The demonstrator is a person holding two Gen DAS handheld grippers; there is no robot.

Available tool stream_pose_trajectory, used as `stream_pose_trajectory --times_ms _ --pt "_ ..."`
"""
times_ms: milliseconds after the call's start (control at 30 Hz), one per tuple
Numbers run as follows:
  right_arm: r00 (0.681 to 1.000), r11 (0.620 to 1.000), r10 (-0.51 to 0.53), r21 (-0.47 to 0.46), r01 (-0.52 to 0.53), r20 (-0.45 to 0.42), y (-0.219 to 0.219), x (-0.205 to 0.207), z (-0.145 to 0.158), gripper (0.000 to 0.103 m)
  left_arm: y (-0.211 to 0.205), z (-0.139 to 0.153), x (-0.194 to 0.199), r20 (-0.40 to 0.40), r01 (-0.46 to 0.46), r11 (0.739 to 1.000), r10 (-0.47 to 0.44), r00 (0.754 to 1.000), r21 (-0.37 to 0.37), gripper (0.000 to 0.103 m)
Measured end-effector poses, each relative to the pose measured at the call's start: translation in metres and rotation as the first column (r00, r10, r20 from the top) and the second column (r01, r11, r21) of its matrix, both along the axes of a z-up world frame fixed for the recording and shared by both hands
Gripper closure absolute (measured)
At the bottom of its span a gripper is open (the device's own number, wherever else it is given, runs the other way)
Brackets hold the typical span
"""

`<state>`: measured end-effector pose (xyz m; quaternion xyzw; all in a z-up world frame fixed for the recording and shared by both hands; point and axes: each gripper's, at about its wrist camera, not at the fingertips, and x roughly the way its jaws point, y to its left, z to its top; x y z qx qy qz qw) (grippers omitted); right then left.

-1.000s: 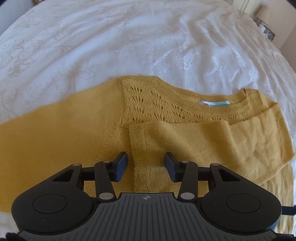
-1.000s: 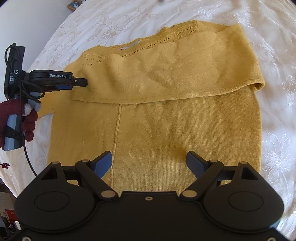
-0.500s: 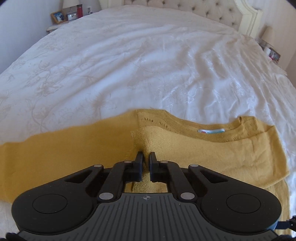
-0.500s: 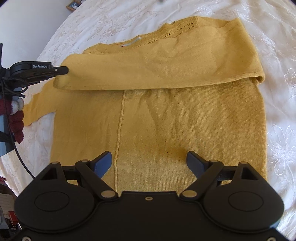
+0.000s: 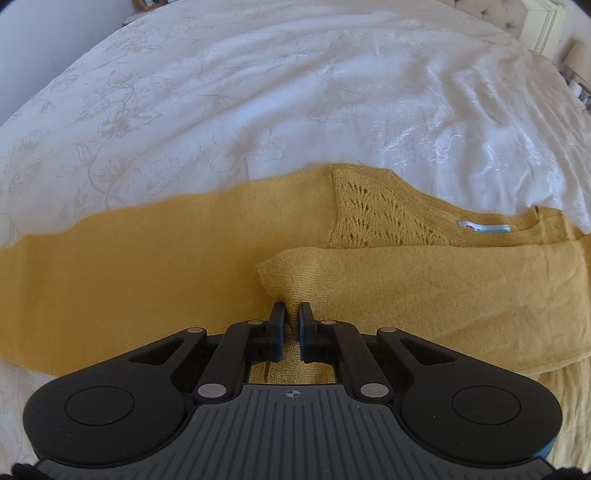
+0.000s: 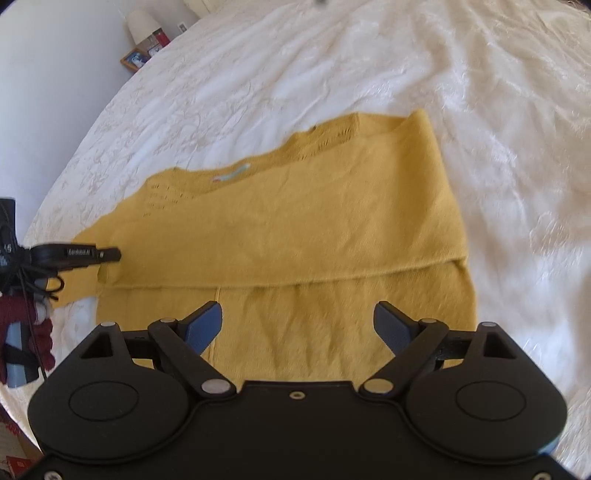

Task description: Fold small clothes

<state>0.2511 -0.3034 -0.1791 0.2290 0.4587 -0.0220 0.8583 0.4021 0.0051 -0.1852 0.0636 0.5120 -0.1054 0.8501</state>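
A bed [image 5: 295, 92] covered with a white floral-embossed bedspread [image 6: 295, 74] fills both views. On it lies a mustard-yellow knitted sweater [image 6: 295, 221], spread flat, neckline away from the cameras, with a lace-pattern yoke [image 5: 376, 218] and a pale label [image 5: 484, 228] inside the collar. One sleeve [image 5: 129, 277] extends flat towards the left edge of the left wrist view. The other sleeve [image 5: 443, 295] is folded across the chest, and its cuff end [image 5: 280, 273] is raised slightly off the body of the sweater.

The left gripper [image 5: 291, 317] has its jaws together, clamped on that cuff end; knit fabric shows bunched between the black fingers. In the right wrist view the same gripper [image 6: 110, 254] enters from the left edge and meets the folded sleeve at its left corner. A hand in a dark red glove [image 6: 22, 332] grips the handle below it.

The right gripper [image 6: 297, 325] hangs above the lower body of the sweater, its jaws wide apart and opening, with nothing clamped between the blue pads [image 6: 207, 325]; only the flat fabric lies beneath them. The right wrist view is somewhat blurred.

A lamp [image 6: 142, 24] and a small framed picture [image 6: 133, 61] stand beyond the far corner of the bed.
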Motion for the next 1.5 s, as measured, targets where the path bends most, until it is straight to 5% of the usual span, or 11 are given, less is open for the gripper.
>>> stream_pose_trajectory --times_ms 267,533,633,700,900,1100,1233,1500 --pt "0.997 0.998 -0.044 -0.034 0.046 0.068 -0.041 0.059 0.001 0.004 0.002 -0.009 0.004 -0.033 -0.027 1.0 0.027 0.999 0.002 0.091" --pt "0.997 0.997 -0.068 -0.044 0.066 -0.04 -0.074 0.1 -0.042 0.003 0.008 -0.019 0.012 -0.075 -0.035 0.999 0.033 0.997 -0.024 0.062" --pt "0.993 0.994 -0.102 -0.054 0.099 -0.066 -0.086 0.103 -0.05 0.001 0.003 -0.023 0.007 -0.067 0.011 1.0 -0.013 0.998 -0.025 0.043" --pt "0.991 0.992 -0.104 -0.073 0.098 -0.085 -0.089 0.104 -0.053 0.001 -0.001 -0.026 0.005 -0.068 0.038 0.999 -0.039 0.997 -0.026 0.024" --pt "0.991 0.988 -0.131 -0.086 0.127 -0.041 -0.083 0.084 -0.033 0.001 -0.013 -0.032 0.003 -0.081 0.071 0.997 -0.071 0.994 -0.008 0.0" --pt "0.992 0.99 -0.13 -0.057 0.13 0.004 -0.065 0.047 -0.008 0.001 -0.013 -0.03 0.01 -0.118 0.069 0.997 -0.071 0.991 -0.022 0.0" --pt "0.991 0.991 -0.13 -0.025 0.13 0.019 -0.046 0.02 0.006 0.001 -0.003 -0.018 0.004 -0.142 0.061 0.993 -0.075 0.987 -0.099 0.0" --pt "0.996 0.996 -0.086 0.023 0.086 -0.007 0.003 -0.028 0.016 0.001 0.046 0.018 -0.038 -0.072 0.037 0.988 -0.048 0.996 -0.147 0.0"
